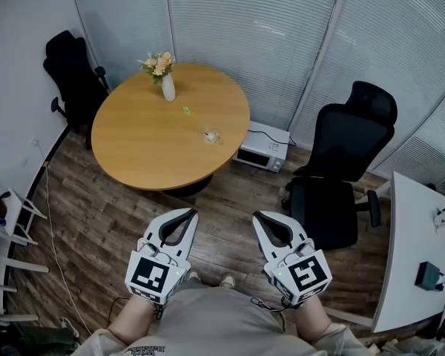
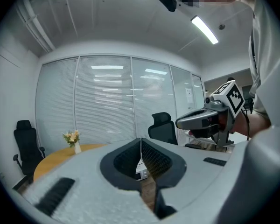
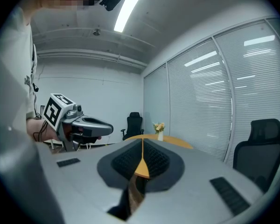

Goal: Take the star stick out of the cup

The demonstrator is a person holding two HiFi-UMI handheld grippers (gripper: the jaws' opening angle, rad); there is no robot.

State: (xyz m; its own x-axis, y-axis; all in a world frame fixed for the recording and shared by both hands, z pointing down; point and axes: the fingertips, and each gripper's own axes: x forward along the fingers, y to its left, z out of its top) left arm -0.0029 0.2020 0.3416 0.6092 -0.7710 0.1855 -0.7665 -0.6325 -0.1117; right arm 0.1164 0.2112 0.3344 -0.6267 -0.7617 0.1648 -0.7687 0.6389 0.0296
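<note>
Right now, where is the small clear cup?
In the head view, the cup stands near the right edge of the round table, between the flower vase and the microwave on the floor.

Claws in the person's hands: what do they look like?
The left claw and right claw match: pale grey curved shells with black ribbed pads inside. Each carries a white cube with black square markings. A thin dark cable trails from the right one. The person wears a light greyish top.
</note>
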